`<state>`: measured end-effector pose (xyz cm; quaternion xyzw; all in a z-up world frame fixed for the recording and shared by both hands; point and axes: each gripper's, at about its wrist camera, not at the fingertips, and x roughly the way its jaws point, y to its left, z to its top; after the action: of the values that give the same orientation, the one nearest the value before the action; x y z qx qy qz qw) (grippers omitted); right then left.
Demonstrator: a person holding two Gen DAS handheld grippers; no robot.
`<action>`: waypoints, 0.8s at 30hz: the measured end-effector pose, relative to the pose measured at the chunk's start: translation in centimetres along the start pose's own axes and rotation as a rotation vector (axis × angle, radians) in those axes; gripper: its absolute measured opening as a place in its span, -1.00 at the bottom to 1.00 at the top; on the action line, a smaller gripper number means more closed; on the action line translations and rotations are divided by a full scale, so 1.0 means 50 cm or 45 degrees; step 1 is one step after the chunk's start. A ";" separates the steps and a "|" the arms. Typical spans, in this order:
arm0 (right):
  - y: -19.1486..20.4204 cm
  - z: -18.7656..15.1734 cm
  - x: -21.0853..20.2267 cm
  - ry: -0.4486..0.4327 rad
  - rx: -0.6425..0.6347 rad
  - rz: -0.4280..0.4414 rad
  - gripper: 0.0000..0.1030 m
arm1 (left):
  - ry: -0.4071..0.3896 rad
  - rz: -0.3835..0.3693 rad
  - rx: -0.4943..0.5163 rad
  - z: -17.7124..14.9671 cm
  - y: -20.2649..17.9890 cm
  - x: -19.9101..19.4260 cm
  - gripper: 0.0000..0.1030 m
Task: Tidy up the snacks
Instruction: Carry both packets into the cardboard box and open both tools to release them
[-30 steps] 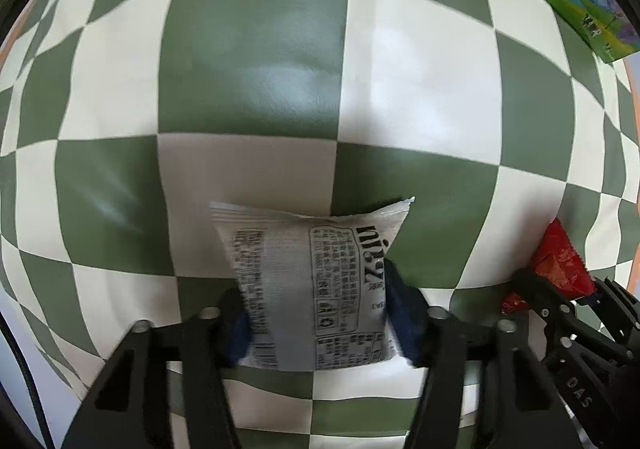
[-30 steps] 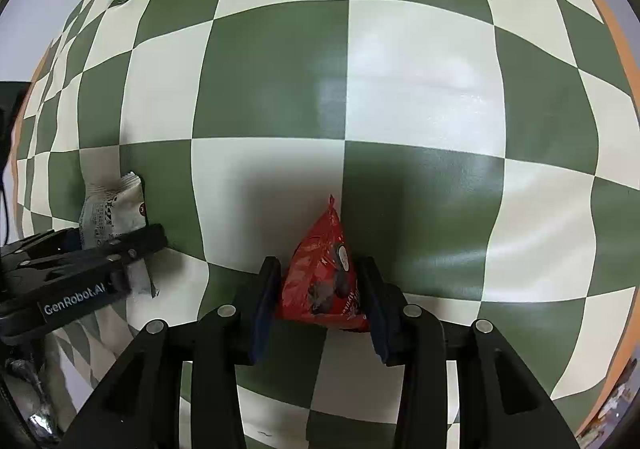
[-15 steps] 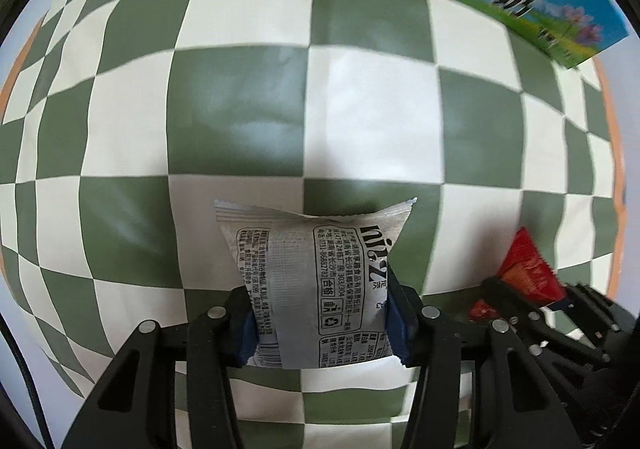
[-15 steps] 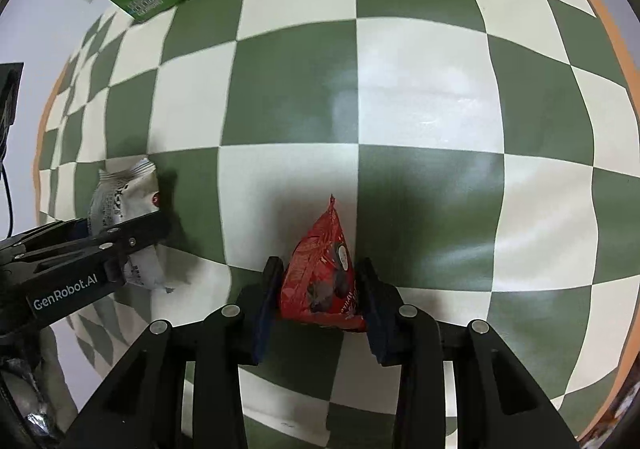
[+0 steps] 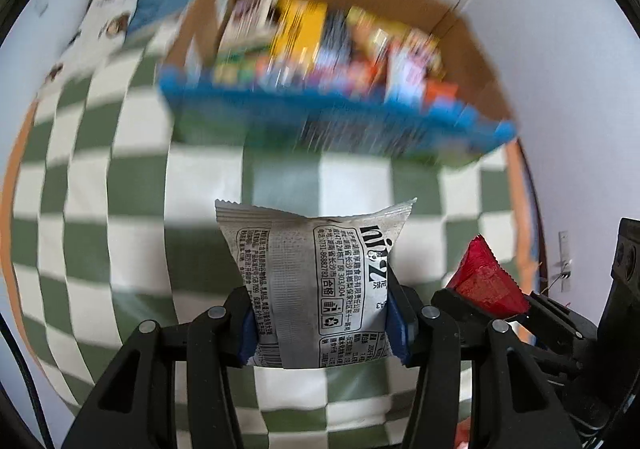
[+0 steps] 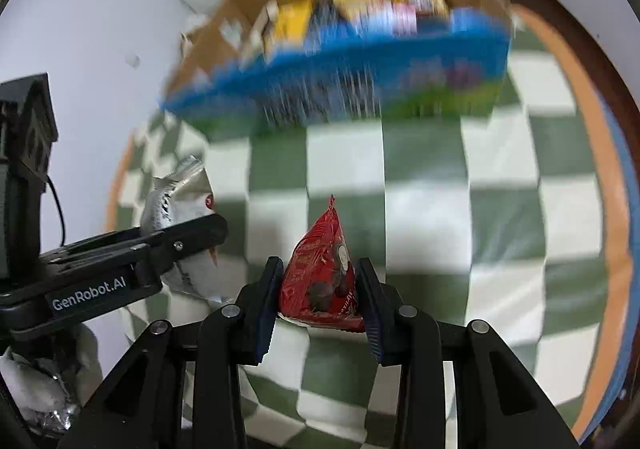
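Both packets have risen off the checkered tablecloth [image 5: 100, 209] toward the snack box [image 5: 332, 89] at its far edge; left gripper [image 5: 320, 325] clamps the light, crinkly grey packet [image 5: 316, 273] across its lower half, right gripper [image 6: 318, 297] pinches the soft red packet [image 6: 320, 277] at its base.

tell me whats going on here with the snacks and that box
A person is sorting snacks with a pair of tongs in each hand. The left tongs are shut on a grey-white snack packet, the right tongs on a red snack packet. Both are held above the checkered tablecloth, facing an open cardboard box already full of snacks.
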<state>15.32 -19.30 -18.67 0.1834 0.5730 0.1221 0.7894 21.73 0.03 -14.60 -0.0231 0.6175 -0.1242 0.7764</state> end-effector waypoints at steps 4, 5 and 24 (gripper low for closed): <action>0.020 0.108 -0.062 -0.118 -0.042 0.021 -0.23 | -0.082 -0.016 0.034 0.108 -0.022 -0.040 -0.07; 0.020 0.137 -0.075 -0.140 -0.057 0.018 -0.23 | -0.100 -0.015 0.039 0.145 -0.024 -0.047 -0.07; -0.109 0.523 0.115 0.026 -0.109 -0.281 -0.22 | 0.153 0.130 0.010 0.465 0.002 0.218 -0.05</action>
<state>41.85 -25.81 -18.75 0.0841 0.5920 0.0608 0.7993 46.41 -5.03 -19.49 0.0190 0.6628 -0.0880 0.7434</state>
